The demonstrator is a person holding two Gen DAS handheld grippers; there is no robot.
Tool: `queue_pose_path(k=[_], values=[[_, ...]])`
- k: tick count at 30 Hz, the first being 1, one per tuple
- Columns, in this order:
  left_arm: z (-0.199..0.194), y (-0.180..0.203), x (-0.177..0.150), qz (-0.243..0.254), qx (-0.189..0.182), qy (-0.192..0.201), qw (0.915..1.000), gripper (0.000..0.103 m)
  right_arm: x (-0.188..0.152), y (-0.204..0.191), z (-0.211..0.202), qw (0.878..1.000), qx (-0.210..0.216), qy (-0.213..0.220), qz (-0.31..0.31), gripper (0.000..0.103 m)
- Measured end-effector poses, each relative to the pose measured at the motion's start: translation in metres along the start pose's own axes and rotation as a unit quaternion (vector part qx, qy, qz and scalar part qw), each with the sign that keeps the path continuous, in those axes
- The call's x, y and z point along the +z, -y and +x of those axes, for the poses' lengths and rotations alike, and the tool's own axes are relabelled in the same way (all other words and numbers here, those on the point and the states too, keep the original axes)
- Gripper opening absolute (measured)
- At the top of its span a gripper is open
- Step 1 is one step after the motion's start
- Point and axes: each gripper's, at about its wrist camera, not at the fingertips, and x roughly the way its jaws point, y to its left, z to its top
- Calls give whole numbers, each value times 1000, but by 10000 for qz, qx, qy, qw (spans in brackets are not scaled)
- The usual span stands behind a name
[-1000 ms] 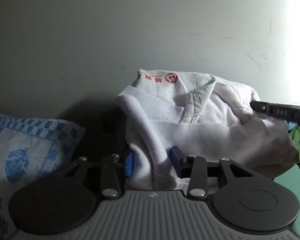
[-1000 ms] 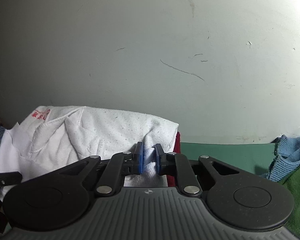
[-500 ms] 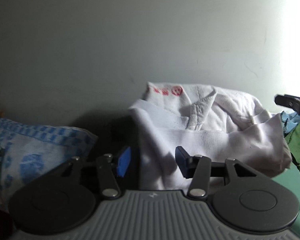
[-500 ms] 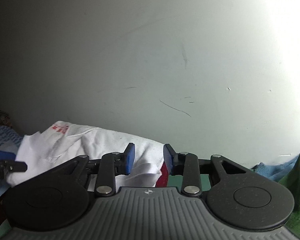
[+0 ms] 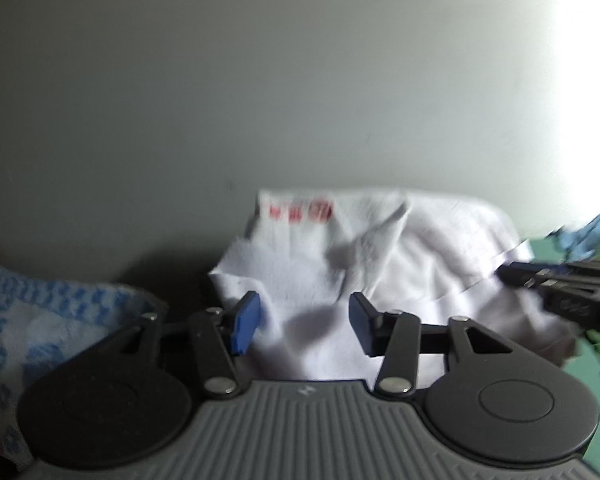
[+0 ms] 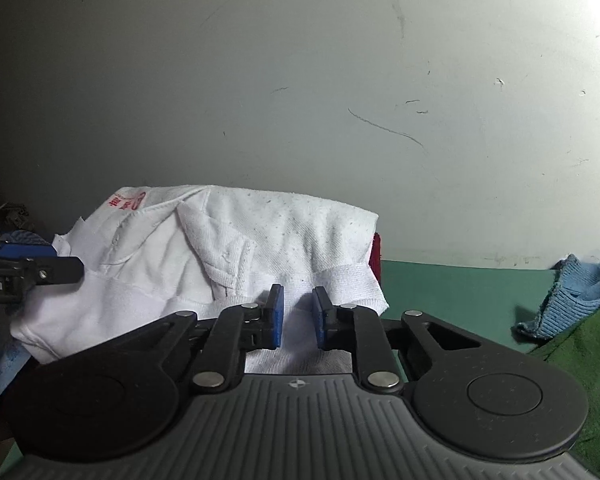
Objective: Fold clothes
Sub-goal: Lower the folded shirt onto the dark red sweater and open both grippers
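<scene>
While folded against the wall, white shirt; left gripper wide, right gripper ajar, both empty.

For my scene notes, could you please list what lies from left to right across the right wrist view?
Left gripper → white polo shirt → red item → green table surface → blue knit cloth → green cloth.

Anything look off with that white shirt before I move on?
Slightly: the white shirt is folded but lumpy, its collar flap askew. Both grippers, left and right, are open, holding nothing.
</scene>
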Motion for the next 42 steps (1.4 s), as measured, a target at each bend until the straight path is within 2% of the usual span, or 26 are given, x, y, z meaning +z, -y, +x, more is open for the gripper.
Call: queue_pose_path(k=[8,10,12,15,19,21,23,27,33,38,42], values=[[32,6,-2,288,47,-285,9992,63,15,13,22,9998,115,-151,-14,13],[40,8,-3,360,58,-356,9987,62,18,12,11,9999,111,-125,-9,13],[29,4,1,315,-108,-224,9992,61,21,8,-7,9999,88,-1,-106,15],[32,-3,21,95,-193,-96,9997,64,35,3,-24,9987,121,453,-203,16],[37,-11,48,-210,-288,65,9993,62,43,-1,1,9994,-6,317,-125,16],[63,-12,52,-325,-188,-212,9991,55,42,-3,13,9996,-59,241,-140,16],[78,-10,50,-287,-113,-298,9991,52,37,-6,24,9996,-102,157,-205,16],[104,-4,43,-177,29,-418,9990,54,34,-8,46,9995,-192,-26,-237,13],[132,3,44,17,231,-541,9983,65,38,-14,70,9984,-388,-135,-389,11],[133,13,44,199,424,-568,9973,67,35,-20,73,9971,-547,-64,-522,11],[114,15,46,207,462,-453,9977,68,39,-25,53,9970,-513,14,-586,17]])
